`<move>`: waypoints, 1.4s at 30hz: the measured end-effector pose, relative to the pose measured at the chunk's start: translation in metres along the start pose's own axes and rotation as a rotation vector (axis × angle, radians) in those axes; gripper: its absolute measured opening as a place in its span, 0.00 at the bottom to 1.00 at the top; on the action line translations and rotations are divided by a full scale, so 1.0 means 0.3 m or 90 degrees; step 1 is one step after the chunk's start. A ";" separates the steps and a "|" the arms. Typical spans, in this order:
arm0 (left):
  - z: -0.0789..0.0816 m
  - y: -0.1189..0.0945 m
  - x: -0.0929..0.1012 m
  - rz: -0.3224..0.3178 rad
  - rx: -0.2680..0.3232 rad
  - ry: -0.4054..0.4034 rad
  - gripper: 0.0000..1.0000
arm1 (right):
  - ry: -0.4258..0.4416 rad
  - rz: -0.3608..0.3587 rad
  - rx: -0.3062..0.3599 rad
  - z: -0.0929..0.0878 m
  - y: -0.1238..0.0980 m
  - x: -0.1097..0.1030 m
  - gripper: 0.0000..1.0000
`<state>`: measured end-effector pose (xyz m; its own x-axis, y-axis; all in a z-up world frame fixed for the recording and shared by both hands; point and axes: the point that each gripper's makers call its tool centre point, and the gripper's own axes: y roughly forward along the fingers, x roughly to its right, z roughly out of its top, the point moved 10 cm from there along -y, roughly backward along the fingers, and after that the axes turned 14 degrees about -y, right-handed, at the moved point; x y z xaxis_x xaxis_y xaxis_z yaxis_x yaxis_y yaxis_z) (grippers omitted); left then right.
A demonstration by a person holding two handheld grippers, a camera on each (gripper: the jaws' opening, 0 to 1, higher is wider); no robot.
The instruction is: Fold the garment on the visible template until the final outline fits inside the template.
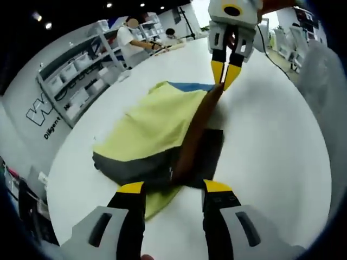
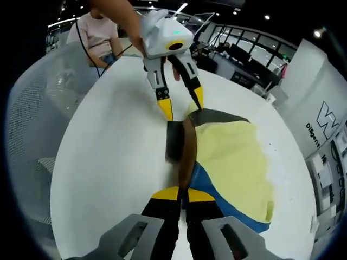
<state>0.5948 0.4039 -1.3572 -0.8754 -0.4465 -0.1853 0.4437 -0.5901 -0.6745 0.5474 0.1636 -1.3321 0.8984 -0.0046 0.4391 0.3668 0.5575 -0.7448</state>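
Note:
A yellow-green garment [image 1: 157, 122] with dark grey and blue trim lies on the white table [image 1: 271, 146]. A brown ridge [image 1: 195, 135] of its fabric is raised along its right side. A dark grey rectangle [image 2: 174, 141], possibly the template, shows beside and under it. My left gripper [image 1: 173, 188] is open, its jaws straddling the garment's near edge. At the far end my right gripper [image 1: 224, 78] is shut on the ridge's tip. In the right gripper view, my right gripper [image 2: 183, 194] pinches the garment [image 2: 233, 162] where brown meets blue, while the left gripper [image 2: 181, 105] stands open opposite.
Grey shelving with white bins [image 1: 76, 81] stands beyond the table's left side. A person [image 1: 133, 43] stands at the far end. A white mesh chair [image 2: 49, 108] sits by the table edge, with a person in a pink shirt [image 2: 100, 30] behind it.

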 end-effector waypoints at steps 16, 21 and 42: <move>0.047 0.052 -0.024 -0.015 -0.019 0.076 0.13 | 0.016 -0.018 0.028 0.011 -0.052 0.037 0.00; 0.063 0.047 -0.020 -0.029 -0.017 0.071 0.02 | 0.031 -0.029 0.029 0.010 -0.071 0.050 0.00; 0.154 -0.198 0.075 -0.097 -0.034 -0.106 0.00 | 0.045 -0.030 0.038 0.064 -0.198 -0.020 0.00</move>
<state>0.5576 0.3980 -1.2882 -0.8856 -0.4628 0.0396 0.2944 -0.6251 -0.7229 0.5156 0.1466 -1.2808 0.8961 -0.0887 0.4350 0.3957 0.6038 -0.6920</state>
